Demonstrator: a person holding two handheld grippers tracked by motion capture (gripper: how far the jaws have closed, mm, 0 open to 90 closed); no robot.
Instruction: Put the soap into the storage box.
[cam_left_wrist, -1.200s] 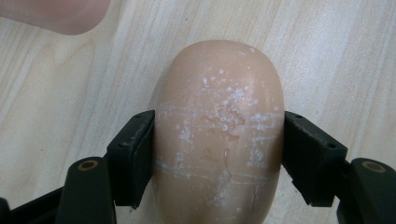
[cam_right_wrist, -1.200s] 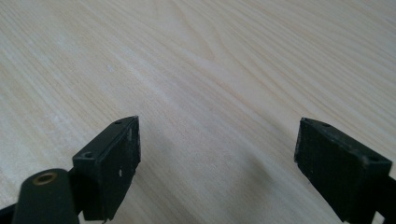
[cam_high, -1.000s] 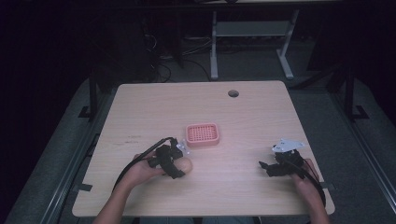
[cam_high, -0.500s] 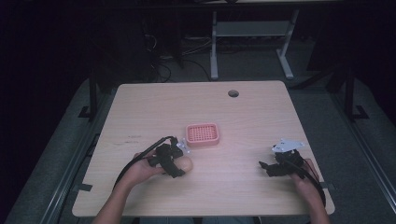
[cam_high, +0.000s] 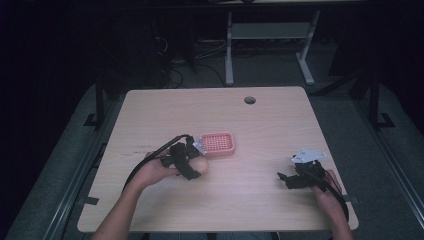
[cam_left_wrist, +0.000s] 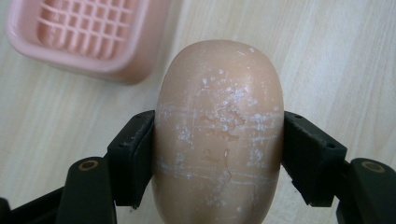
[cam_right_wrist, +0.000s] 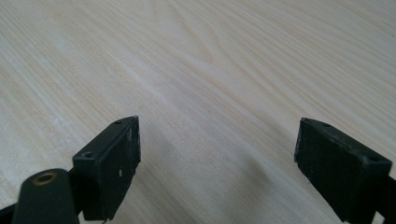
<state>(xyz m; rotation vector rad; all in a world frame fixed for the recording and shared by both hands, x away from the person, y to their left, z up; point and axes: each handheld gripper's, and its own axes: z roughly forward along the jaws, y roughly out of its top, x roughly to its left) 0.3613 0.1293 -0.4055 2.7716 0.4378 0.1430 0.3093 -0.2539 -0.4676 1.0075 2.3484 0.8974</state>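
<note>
The pink soap dish (cam_high: 218, 143) sits a little left of the middle of the light wooden tabletop (cam_high: 280, 125) and serves as the landmark here. Just beside its near left corner, the left tongs (cam_high: 196, 167) are clenched on a tan, egg-shaped bar of soap (cam_high: 199, 165), one black jaw pressed against each long flank. In the left gripper view the soap (cam_left_wrist: 219, 126) has its long axis running straight out along the jaws, its rounded free end pointing away from the hand and passing just to the right of the soap dish (cam_left_wrist: 84, 35); its surface is scuffed with white flecks and fine cross scratches. The dish's grid floor shows at the upper left of that view, and I cannot tell whether the soap rests on the wood or is held slightly clear of it. The left hand (cam_high: 155, 171) comes in from the near edge, with the black cable looping from the tongs back toward the wrist. Well to the right of the dish and nearer the person, the right tongs (cam_high: 281, 178) are released, their jaws spread wide with bare wood grain between them in the right gripper view (cam_right_wrist: 217, 158), and the grey three-cornered plate (cam_high: 307, 155) sits on top. A round cable hole (cam_high: 249, 100) lies beyond the dish toward the far edge. Compared with the frames a second and half a second ago, nothing has visibly shifted: the soap, the dish and both tongs keep the same places and the same grip.
</note>
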